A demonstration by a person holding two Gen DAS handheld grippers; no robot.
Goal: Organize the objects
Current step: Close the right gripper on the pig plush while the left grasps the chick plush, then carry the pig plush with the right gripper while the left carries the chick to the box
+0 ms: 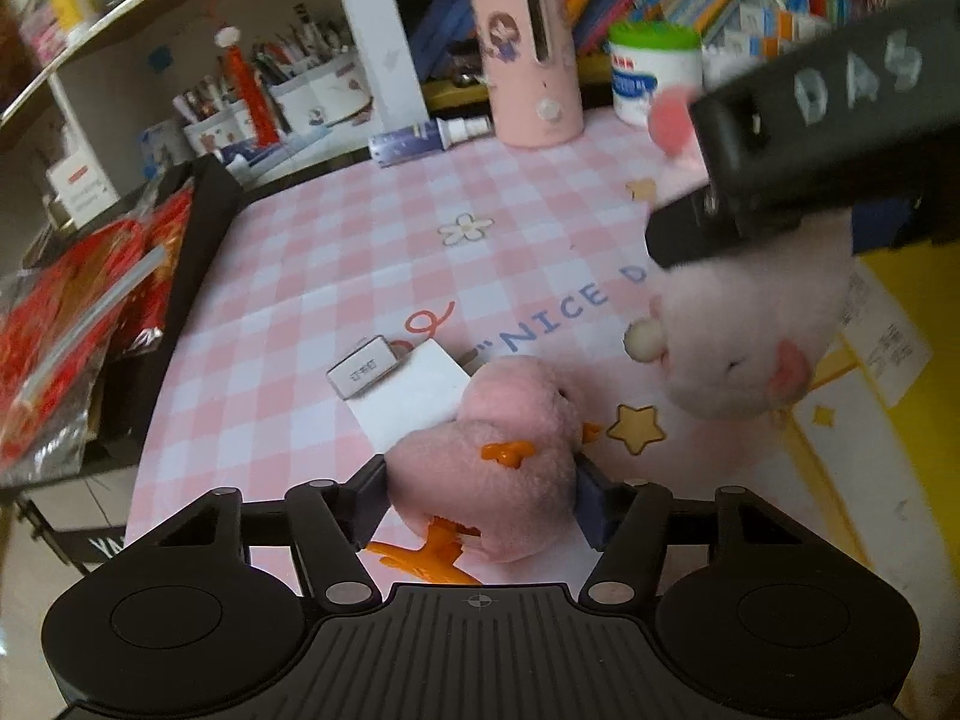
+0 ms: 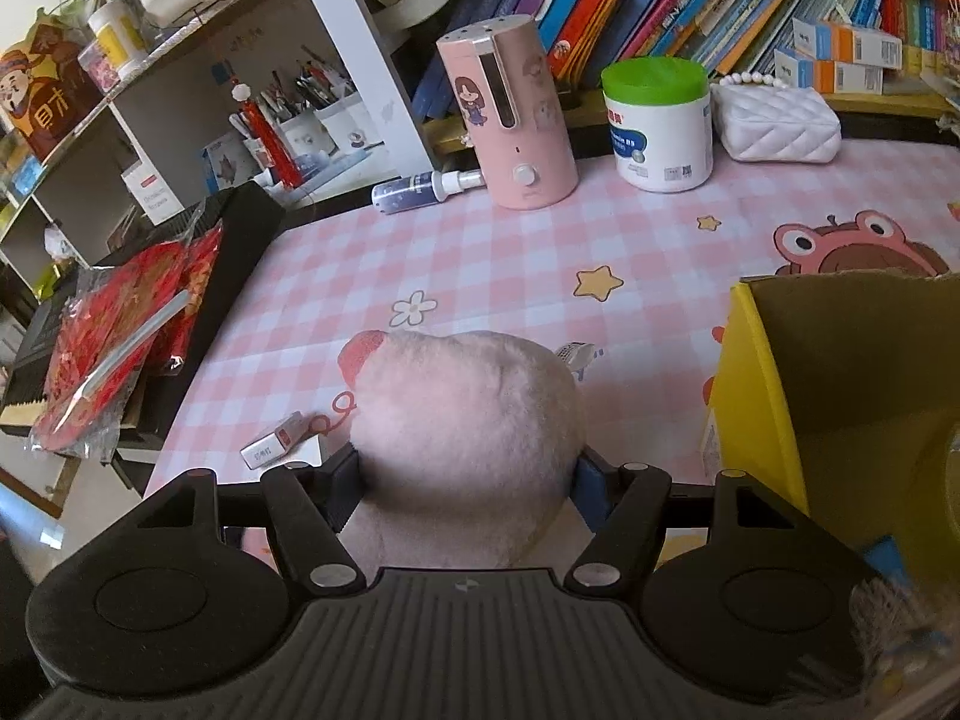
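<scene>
My left gripper [image 1: 480,498] is shut on a pink plush bird [image 1: 510,438] with orange feet, held just above the pink checked mat [image 1: 360,252]. My right gripper [image 2: 468,486] is shut on a pale pink plush pig [image 2: 468,420]. The pig also shows in the left wrist view [image 1: 756,330], hanging face down under the right gripper's black body [image 1: 828,144]. A yellow cardboard box [image 2: 762,372] stands open to the right of the pig. A small white staple box [image 1: 366,367] lies on the mat ahead of the bird, and shows in the right wrist view [image 2: 273,441].
At the mat's back stand a pink humidifier [image 2: 516,120], a green-lidded tub [image 2: 657,126], a white quilted purse [image 2: 777,120] and a lying spray bottle [image 2: 426,189]. Books fill the shelf behind. Red packets [image 2: 120,336] lie on a black tray at left.
</scene>
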